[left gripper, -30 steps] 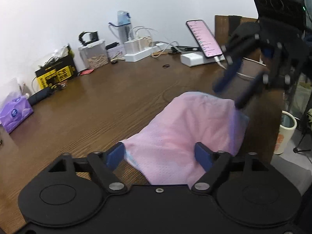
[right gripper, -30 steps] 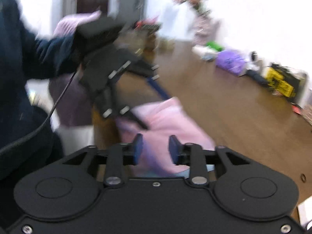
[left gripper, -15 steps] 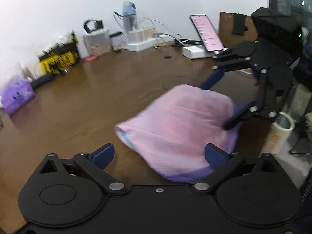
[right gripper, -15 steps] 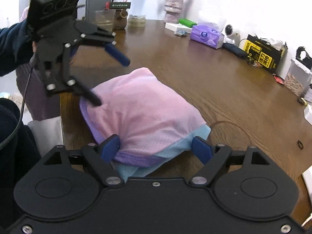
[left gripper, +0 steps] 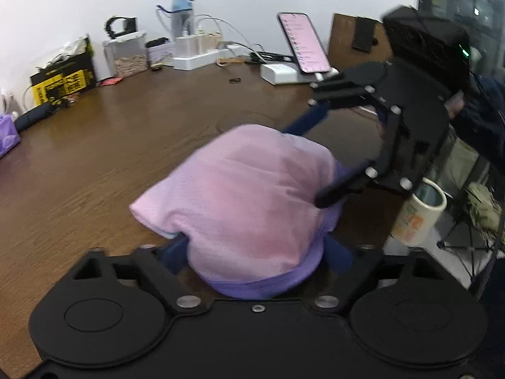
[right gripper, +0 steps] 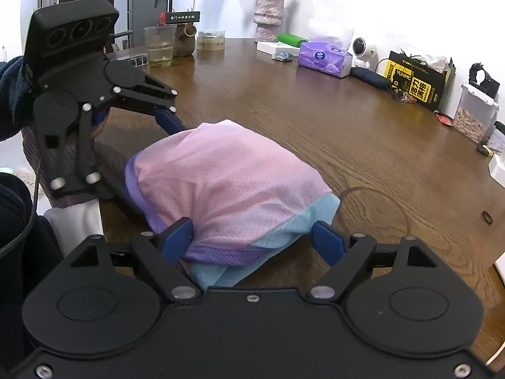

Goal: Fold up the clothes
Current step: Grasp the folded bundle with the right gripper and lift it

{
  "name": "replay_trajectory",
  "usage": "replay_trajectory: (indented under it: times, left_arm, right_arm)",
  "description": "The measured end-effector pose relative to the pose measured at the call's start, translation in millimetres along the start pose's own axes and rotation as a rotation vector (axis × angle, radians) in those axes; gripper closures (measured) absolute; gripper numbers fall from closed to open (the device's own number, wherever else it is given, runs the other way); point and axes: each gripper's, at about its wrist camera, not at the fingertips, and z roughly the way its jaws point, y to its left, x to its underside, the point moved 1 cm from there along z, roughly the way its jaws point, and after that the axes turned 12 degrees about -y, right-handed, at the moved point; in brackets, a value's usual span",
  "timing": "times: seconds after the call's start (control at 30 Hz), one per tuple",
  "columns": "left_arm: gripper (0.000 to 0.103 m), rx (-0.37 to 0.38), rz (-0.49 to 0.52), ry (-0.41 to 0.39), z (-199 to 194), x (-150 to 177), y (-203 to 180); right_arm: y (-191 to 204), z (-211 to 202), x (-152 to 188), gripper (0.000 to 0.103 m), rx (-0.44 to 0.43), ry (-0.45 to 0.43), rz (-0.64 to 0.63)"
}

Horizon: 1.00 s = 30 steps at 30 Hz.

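A folded pink mesh garment point(left gripper: 246, 195) with purple and light-blue edges lies bunched on the brown wooden table point(left gripper: 110, 145); it also shows in the right wrist view point(right gripper: 227, 183). My left gripper point(left gripper: 257, 254) is open, its fingers straddling the near end of the bundle. My right gripper point(right gripper: 252, 237) is open, its blue fingers on either side of the opposite end. Each gripper shows in the other's view: the right one point(left gripper: 312, 154), the left one point(right gripper: 148, 158). Neither pinches the cloth.
Along the wall stand a yellow-black box point(left gripper: 63, 82), a clear container point(left gripper: 129, 57), a power strip with cables point(left gripper: 195, 60) and a phone on a stand point(left gripper: 303, 47). A mug point(left gripper: 419, 214) stands beyond the table edge. A purple tissue box point(right gripper: 325, 58), vase point(right gripper: 268, 15) and glass point(right gripper: 159, 47) stand at the far end.
Both grippers have closed in on the garment from opposite ends. The right gripper opened wide from a narrow gap. The cloth now sits bunched higher between them.
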Motion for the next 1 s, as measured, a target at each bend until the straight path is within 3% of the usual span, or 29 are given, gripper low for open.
replay_trajectory:
  times: [0.07, 0.13, 0.27, 0.33, 0.43, 0.7, 0.87, 1.0]
  left_arm:
    - [0.058, 0.036, -0.054, 0.003, -2.4, -2.8, 8.8]
    - [0.069, 0.043, -0.04, 0.002, -3.4, -2.0, 8.5]
    - [0.081, 0.033, -0.036, -0.01, -4.3, -1.8, 5.6]
    - [0.084, 0.011, -0.017, -0.018, -5.4, -6.2, 6.0]
    - [0.086, -0.01, -0.005, -0.036, -8.8, -18.9, 11.3]
    - [0.087, -0.095, 0.163, -0.103, -35.5, -74.2, 30.9]
    - [0.087, -0.161, 0.247, -0.097, -56.9, -114.1, 60.3]
    - [0.087, -0.235, 0.323, -0.062, -79.6, -154.2, 118.2]
  right_arm:
    - [-0.2, -2.2, 0.5, 0.021, -0.011, -0.002, 0.006]
    - [0.7, -2.7, 0.0, 0.042, -0.043, -0.009, 0.022]
    - [5.4, -4.3, 0.0, 0.064, -0.067, -0.033, 0.011]
    - [8.9, -5.7, -2.0, 0.079, -0.062, -0.054, -0.003]
    - [9.2, -9.1, -14.8, 0.08, -0.048, -0.095, -0.025]
    - [-1.3, -0.1, -69.7, 0.081, -0.023, -0.146, -0.136]
    - [-12.7, 22.5, -134.9, 0.081, -0.04, -0.208, -0.231]
    - [-25.0, 57.3, -189.7, 0.081, -0.067, -0.251, -0.282]
